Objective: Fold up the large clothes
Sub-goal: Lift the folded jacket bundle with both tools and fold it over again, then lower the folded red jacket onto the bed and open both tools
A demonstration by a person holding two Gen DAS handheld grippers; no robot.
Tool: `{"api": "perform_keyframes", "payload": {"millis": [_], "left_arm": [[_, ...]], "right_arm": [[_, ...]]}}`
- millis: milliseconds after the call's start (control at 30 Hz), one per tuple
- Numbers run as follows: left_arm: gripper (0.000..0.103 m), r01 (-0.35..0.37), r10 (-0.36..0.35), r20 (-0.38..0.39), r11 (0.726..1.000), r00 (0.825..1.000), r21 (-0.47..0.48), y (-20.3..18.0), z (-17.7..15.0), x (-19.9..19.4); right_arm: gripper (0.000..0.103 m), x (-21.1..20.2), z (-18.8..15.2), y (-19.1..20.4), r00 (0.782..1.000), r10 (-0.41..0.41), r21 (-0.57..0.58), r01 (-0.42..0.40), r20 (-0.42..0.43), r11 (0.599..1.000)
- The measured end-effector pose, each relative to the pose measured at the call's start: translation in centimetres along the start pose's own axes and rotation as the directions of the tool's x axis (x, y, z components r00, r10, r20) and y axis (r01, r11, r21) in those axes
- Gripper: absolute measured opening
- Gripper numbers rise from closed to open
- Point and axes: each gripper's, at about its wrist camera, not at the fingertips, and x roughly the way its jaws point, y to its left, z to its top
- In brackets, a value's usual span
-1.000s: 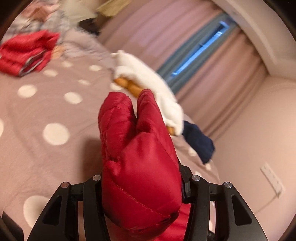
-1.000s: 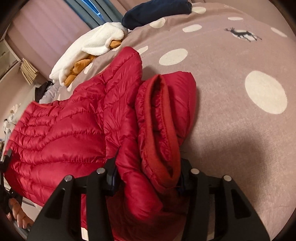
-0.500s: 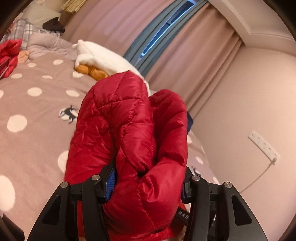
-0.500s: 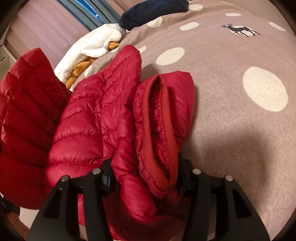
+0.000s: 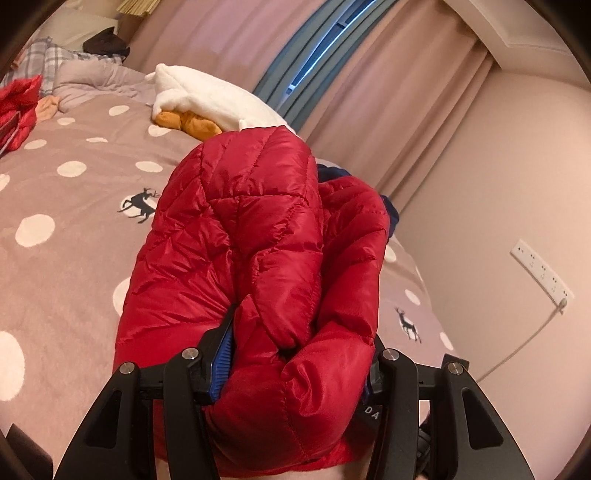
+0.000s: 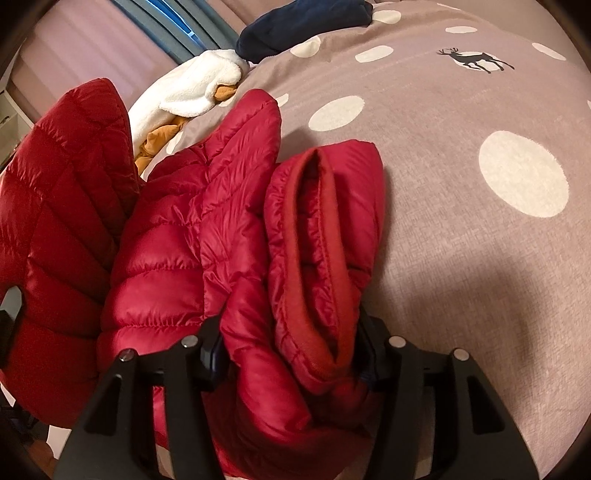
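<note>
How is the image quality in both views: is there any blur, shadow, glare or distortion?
Left wrist view: sharp, warm dim light, curtain lines bent by the fisheye. Right wrist view: also sharp, soft sheen on the red jacket, a dark shadow on the bedspread beside it.

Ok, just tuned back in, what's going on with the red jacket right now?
A person is folding a red puffer jacket on the polka-dot bed with two handheld grippers. The left gripper is clamped on a bunched part of the jacket, held up over the bed. The right gripper has the cuff end of a sleeve between its fingers, resting on the bed, and its jaws are opening. A white fleece and a navy garment lie further back.
</note>
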Motion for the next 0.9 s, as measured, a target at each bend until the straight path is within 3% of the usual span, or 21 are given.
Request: {"api": "perform_keyframes", "payload": {"millis": [200, 400, 500, 567, 633, 700, 800, 900], "left_arm": [[0.050, -0.010, 0.009, -0.020, 1.000, 1.000, -0.019, 0.5, 0.1, 0.4], [0.050, -0.048, 0.049, -0.039, 0.999, 0.998, 0.018, -0.6, 0.1, 0.8], [0.050, -0.079, 0.082, -0.041, 0.995, 0.996, 0.061, -1.9, -0.6, 1.4], [0.050, -0.079, 0.083, -0.050, 0.994, 0.995, 0.081, -2.8, -1.3, 1.8], [0.050, -0.054, 0.060, -0.070, 0.994, 0.996, 0.096, -3.8, -2.0, 2.2], [0.050, -0.026, 0.036, -0.092, 0.994, 0.995, 0.109, -4.6, -2.6, 2.6], [0.050, 0.002, 0.019, -0.140, 0.988, 0.990, 0.153, -6.5, -4.1, 3.8], [0.050, 0.027, 0.015, -0.194, 0.977, 0.981, 0.212, -8.1, -6.0, 5.5]], "right_arm": [[0.059, -0.5, -0.3, -0.1, 1.000, -0.004, 0.021, 0.004, 0.012, 1.000], [0.072, -3.4, -0.8, -1.2, 0.996, -0.022, 0.087, 0.015, 0.082, 0.996], [0.084, -6.6, -0.8, -1.9, 0.977, -0.077, 0.079, 0.063, 0.196, 0.995], [0.088, -8.7, -0.7, -3.1, 0.941, -0.185, 0.108, 0.161, 0.283, 0.981], [0.088, -10.3, -0.8, -5.6, 0.907, -0.283, 0.208, 0.226, 0.311, 0.952], [0.089, -11.1, -1.1, -8.1, 0.899, -0.319, 0.304, 0.226, 0.301, 0.926], [0.087, -11.7, -1.7, -11.9, 0.906, -0.320, 0.424, 0.185, 0.275, 0.887], [0.087, -12.7, -2.2, -12.9, 0.898, -0.326, 0.447, 0.172, 0.295, 0.878]]}}
